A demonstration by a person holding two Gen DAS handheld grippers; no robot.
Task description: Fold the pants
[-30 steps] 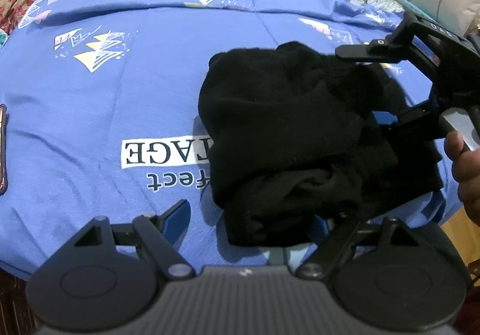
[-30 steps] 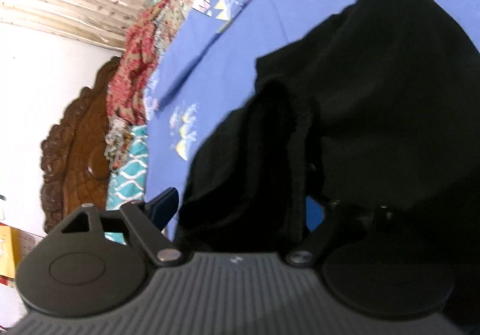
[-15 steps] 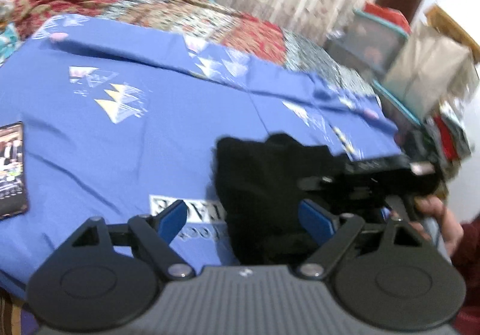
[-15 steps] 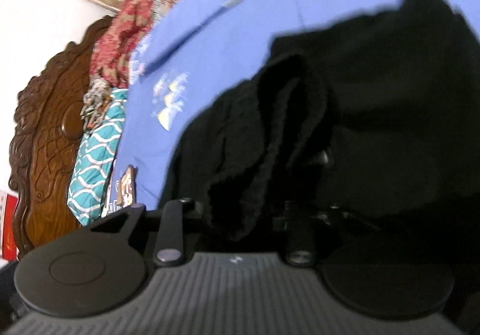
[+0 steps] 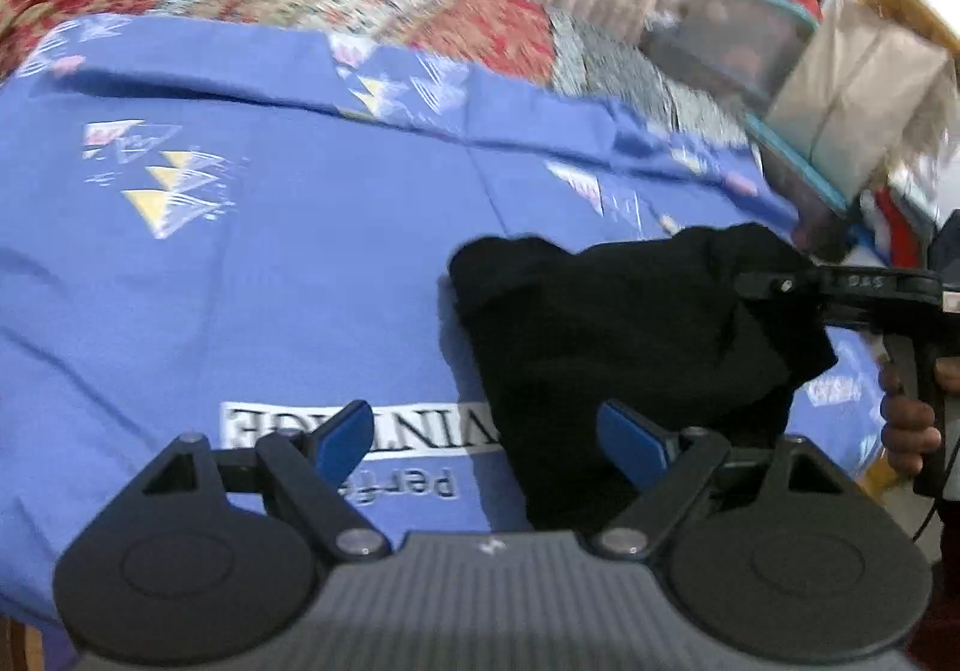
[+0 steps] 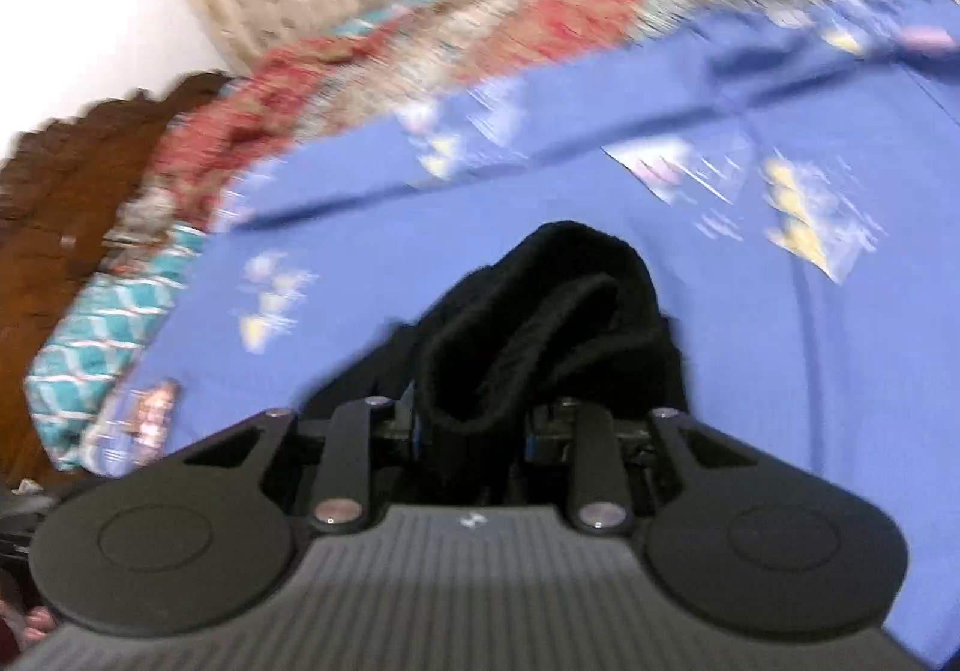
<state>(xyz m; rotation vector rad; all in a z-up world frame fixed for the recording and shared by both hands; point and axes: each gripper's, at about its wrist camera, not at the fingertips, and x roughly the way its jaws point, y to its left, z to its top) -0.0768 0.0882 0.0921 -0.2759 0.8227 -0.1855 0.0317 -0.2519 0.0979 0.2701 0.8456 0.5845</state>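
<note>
Jaws of the right gripper [image 6: 474, 434] have just been closing and now pinch a thick fold of the black pants [image 5: 630, 347], which were a low heap on the bed a second ago and now hang up off the blue sheet [image 5: 270, 275], so I think the person is lifting them to shake them out before folding. Close by, the left gripper [image 5: 486, 440] is spread wide with nothing in it, its jaws having just opened a bit more. Past its tips the sheet shows upside-down writing: "VINTAGE" in a white box and a word below it that starts "perf"
</note>
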